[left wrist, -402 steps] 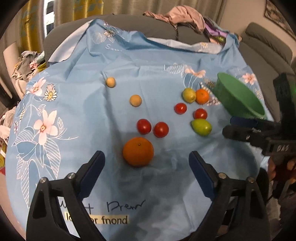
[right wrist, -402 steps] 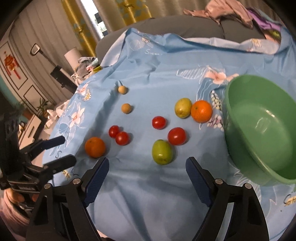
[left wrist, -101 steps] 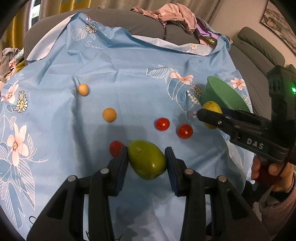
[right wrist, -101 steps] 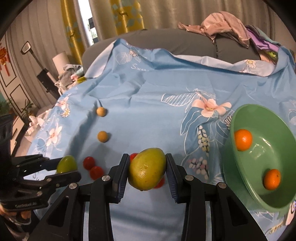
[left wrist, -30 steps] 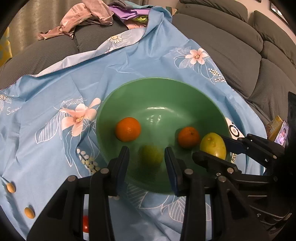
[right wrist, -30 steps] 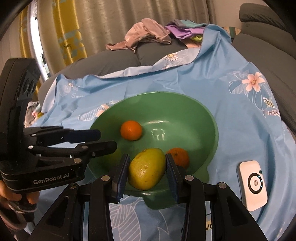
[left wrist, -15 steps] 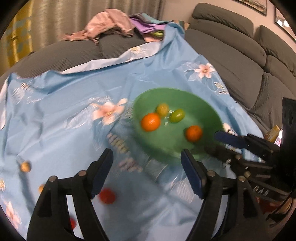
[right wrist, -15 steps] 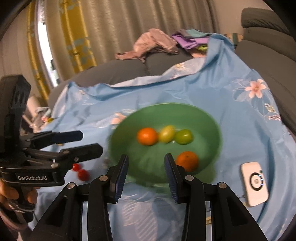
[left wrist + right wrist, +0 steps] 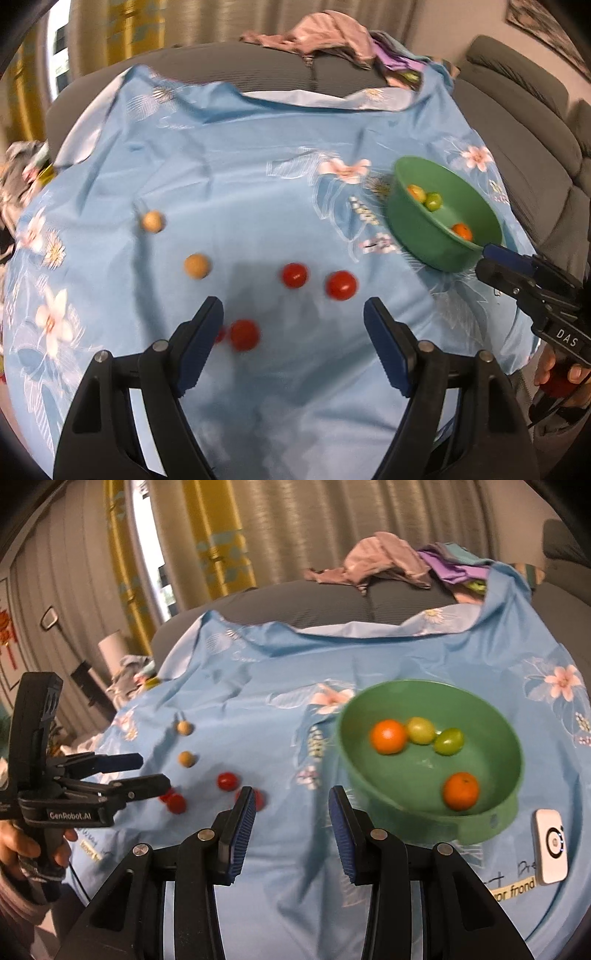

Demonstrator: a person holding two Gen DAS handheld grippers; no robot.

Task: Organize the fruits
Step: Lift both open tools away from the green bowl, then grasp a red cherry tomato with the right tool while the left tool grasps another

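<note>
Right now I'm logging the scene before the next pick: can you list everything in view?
Bowl: one, green, on the cloth at right.
Oranges: two, orange, in the bowl.
Greenish fruits: two, yellow-green and green, in the bowl beside one orange.
Tomatoes: four, red, loose on the cloth; one half hidden behind a left finger.
Tan round fruits: two, beige, on the cloth, far left.
Cloth: one, light blue with flowers, spread over the sofa.
Small device: one, white, on the cloth right of the bowl.
Clothes pile: pink and purple, on the sofa behind.
Left tongs: open, empty, above the tomatoes.
Right tongs: empty, jaws apart, near the bowl.
</note>
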